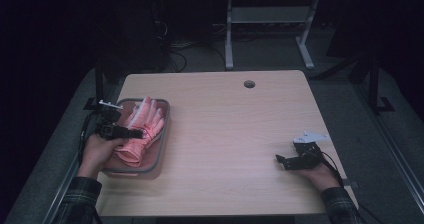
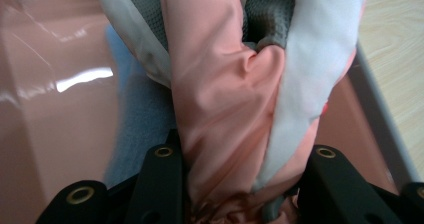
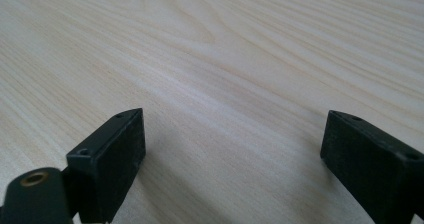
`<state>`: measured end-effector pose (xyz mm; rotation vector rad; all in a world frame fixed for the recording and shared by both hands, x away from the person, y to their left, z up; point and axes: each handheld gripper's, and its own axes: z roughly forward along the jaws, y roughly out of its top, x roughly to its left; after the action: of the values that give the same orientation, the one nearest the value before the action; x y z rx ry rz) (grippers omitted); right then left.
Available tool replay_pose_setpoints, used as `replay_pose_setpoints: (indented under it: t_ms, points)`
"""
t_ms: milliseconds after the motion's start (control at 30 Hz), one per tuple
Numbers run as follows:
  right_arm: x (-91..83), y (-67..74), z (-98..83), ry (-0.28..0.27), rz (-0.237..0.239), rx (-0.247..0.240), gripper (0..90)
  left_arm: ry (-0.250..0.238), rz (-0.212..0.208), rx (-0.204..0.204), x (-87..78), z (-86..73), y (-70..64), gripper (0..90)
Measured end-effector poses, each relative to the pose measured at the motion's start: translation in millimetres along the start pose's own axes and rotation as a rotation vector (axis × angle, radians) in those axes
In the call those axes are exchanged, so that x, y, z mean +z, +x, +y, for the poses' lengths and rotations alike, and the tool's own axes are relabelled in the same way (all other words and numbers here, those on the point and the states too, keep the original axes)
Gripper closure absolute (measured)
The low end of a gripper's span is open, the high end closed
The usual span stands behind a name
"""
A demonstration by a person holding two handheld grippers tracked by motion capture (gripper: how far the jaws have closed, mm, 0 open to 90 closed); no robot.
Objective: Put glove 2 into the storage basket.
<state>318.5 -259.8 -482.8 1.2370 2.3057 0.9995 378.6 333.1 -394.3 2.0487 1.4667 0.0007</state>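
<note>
On the worktop's left, the left tongs pinch a soft, light pink glove by its cuff, over a tray; the right tongs rest open, empty.

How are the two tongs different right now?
The left tongs are shut on the pink glove over the tray; the right tongs are open with nothing between them. The left ones sit over the tray, the right ones over bare table. Both have black jaws.
</note>
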Motion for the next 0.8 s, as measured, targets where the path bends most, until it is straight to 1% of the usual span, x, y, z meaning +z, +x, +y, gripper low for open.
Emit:
replay_pose_setpoints:
  t_ms: [33, 100, 133, 233, 300, 333, 433, 467, 500, 533, 567, 600, 633, 667, 767, 800]
  points:
    - [-0.1, -0.1, 0.0, 0.001, 0.0, -0.001, 10.5, 0.012, -0.001, -0.002, 5.9, -1.2, 0.4, 64.7]
    - [0.0, -0.1, 0.0, 0.001, 0.0, -0.002, 10.5, 0.012, 0.003, -0.002, 8.0, -2.2, 0.6, 64.5]
    - [0.1, 0.0, 0.0, -0.001, 0.001, -0.001, 10.5, 0.011, -0.001, -0.022, 11.8, -5.1, 4.3, 64.5]
    - [0.0, -0.1, -0.1, 0.001, 0.0, -0.002, 10.5, 0.005, -0.011, -0.039, 16.4, -8.3, 8.9, 64.1]
    - [0.0, -0.1, 0.0, 0.001, 0.0, -0.002, 10.5, 0.006, -0.009, -0.027, 16.0, -7.7, 7.9, 62.3]
    - [0.0, -0.1, 0.0, 0.001, 0.0, -0.001, 10.5, 0.008, -0.009, -0.019, 15.0, -6.7, 8.0, 59.3]
    - [0.0, -0.1, 0.0, 0.001, 0.0, -0.001, 10.5, 0.007, -0.006, -0.019, 12.5, -4.4, 9.4, 43.1]
    - [0.0, -0.1, 0.0, 0.001, 0.0, -0.001, 10.5, 0.001, 0.004, -0.012, 9.3, -2.4, 10.2, 38.4]
    - [0.0, -0.1, 0.0, 0.001, 0.0, -0.002, 10.5, 0.001, 0.004, -0.012, 9.3, -2.4, 10.2, 34.5]
    - [0.0, -0.1, 0.0, 0.001, 0.0, -0.002, 10.5, -0.007, 0.015, -0.004, 7.7, -1.7, 10.0, 34.5]
    - [0.0, -0.1, 0.0, 0.0, 0.0, -0.002, 10.5, -0.007, 0.024, 0.002, 5.4, -0.3, 9.8, 32.1]
    - [0.0, -0.1, 0.0, 0.0, 0.0, -0.002, 10.5, -0.01, 0.025, 0.012, 2.8, 1.2, 9.7, 30.6]
    - [0.0, -0.1, 0.0, 0.0, 0.0, -0.002, 10.5, -0.017, 0.036, 0.023, -1.1, 4.1, 8.9, 25.9]
    - [0.0, -0.1, 0.0, 0.0, 0.0, -0.002, 10.5, -0.021, 0.045, 0.028, -2.7, 5.5, 8.8, 23.4]
    - [0.0, -0.1, 0.0, 0.001, 0.0, -0.002, 10.5, -0.027, 0.054, 0.037, -5.9, 7.9, 8.9, 17.3]
    - [-0.1, -0.1, 0.0, 0.001, 0.0, -0.001, 10.5, -0.036, 0.056, 0.048, -10.8, 9.7, 8.5, 16.6]
